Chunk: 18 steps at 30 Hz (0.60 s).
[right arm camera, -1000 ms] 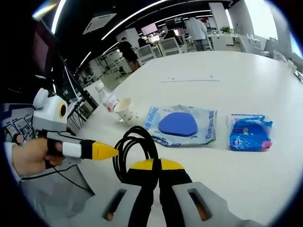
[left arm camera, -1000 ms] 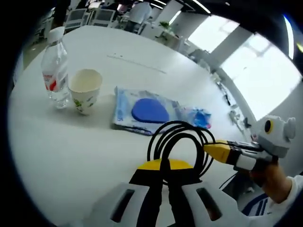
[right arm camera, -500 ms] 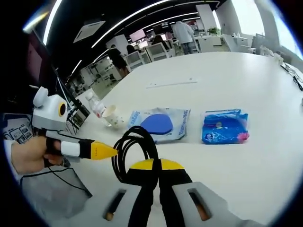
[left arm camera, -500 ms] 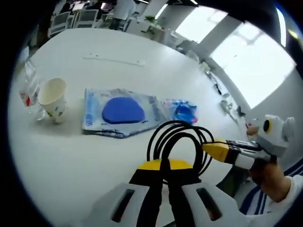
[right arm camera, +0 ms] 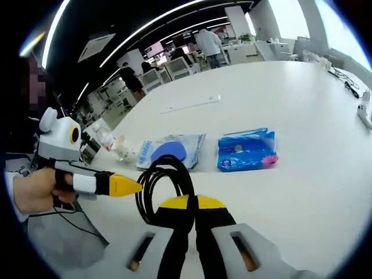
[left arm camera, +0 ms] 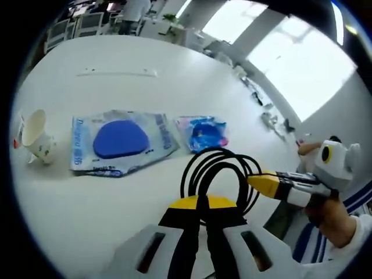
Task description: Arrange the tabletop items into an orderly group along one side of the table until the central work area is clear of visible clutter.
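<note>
On the white table (left arm camera: 174,75) stand a paper cup (left arm camera: 36,137), a clear packet with a blue pad (left arm camera: 119,142) and a small blue packet (left arm camera: 204,131), in a row. The right gripper view adds a water bottle (right arm camera: 105,138) beside the cup (right arm camera: 124,149), then the pad packet (right arm camera: 170,150) and blue packet (right arm camera: 247,150). My left gripper (left arm camera: 202,202) is shut, well short of them, a black cable loop (left arm camera: 218,174) over its tips. My right gripper (right arm camera: 192,202) is shut too. Each gripper shows in the other's view: right gripper (left arm camera: 263,181), left gripper (right arm camera: 129,186).
A thin white strip (right arm camera: 190,104) lies on the far part of the table. Chairs, desks and people stand beyond the far edge. Small things lie along the table's right edge (right arm camera: 363,107). A hand (right arm camera: 35,192) holds the left gripper near the table's near edge.
Both cameras have swung, so the row of items slides left in each picture and the bottle has left the left gripper view. The items themselves have not moved. Both grippers stay shut.
</note>
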Available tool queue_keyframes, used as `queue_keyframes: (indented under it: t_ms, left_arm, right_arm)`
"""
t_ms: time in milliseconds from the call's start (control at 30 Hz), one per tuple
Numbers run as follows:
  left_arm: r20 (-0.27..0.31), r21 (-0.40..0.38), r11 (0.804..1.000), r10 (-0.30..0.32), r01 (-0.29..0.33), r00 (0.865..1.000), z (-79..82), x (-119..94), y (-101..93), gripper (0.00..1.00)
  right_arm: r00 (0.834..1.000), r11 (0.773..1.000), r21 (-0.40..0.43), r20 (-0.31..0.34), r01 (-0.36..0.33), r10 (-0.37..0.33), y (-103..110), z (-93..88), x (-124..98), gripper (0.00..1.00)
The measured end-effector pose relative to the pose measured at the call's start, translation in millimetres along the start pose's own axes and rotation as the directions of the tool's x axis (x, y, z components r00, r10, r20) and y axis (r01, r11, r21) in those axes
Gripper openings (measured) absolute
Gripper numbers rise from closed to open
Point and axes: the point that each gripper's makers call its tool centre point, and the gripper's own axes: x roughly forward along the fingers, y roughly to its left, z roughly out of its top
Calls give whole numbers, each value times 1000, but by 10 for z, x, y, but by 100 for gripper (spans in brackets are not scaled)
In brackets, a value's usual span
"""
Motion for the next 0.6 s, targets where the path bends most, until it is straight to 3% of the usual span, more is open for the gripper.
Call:
queue_keyframes:
  t_ms: [600]
  left_arm:
    - [-53,14,1000,-10,11,999,32,391,-142,0]
  right_arm:
    - [999,998,39,-16,41,-41,-405,-20,3,0]
